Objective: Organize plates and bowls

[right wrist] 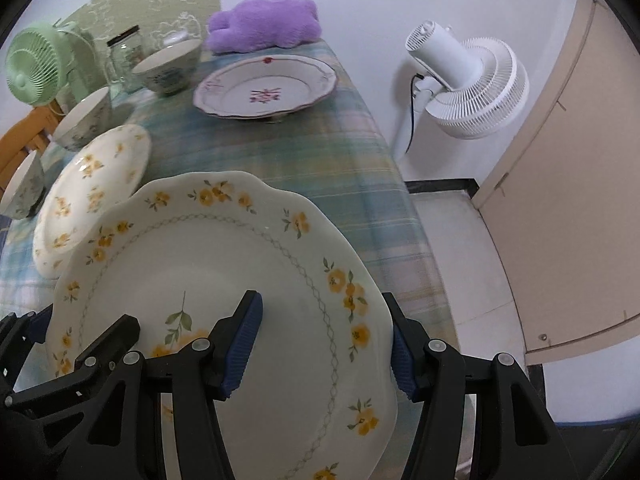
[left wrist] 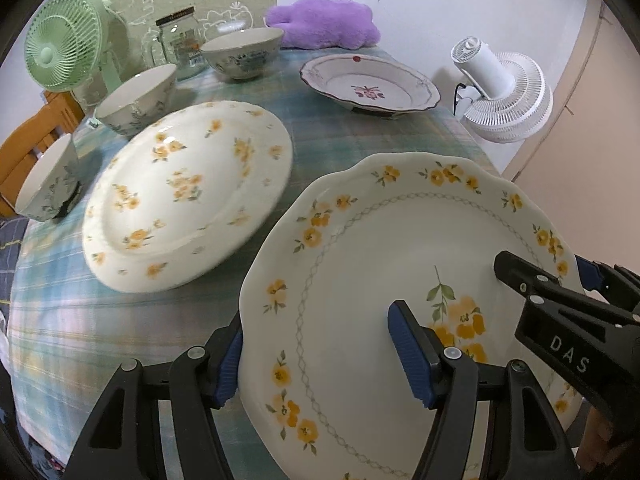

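Note:
A scalloped plate [left wrist: 380,264] [right wrist: 248,264] with yellow flowers hangs tilted above the checked tablecloth. My left gripper [left wrist: 320,360] [right wrist: 80,324] is shut on its left rim, one pad under the edge and one on the face. My right gripper [right wrist: 322,346] [left wrist: 552,276] is shut on the opposite rim in the same way. On the table to the left lies a round yellow-flowered plate [left wrist: 188,196] [right wrist: 92,192]. A deep plate with a red flower [left wrist: 368,84] [right wrist: 264,88] sits at the back. Three patterned bowls [left wrist: 242,54] [left wrist: 138,98] [left wrist: 48,180] line the left side.
A green fan [left wrist: 64,48], a glass jar [left wrist: 180,40] and a purple plush [left wrist: 324,22] stand along the far edge. A white fan [right wrist: 468,84] stands on the floor right of the table [right wrist: 344,168]. A wooden chair [left wrist: 28,152] is at the left, a beige door [right wrist: 568,200] at the right.

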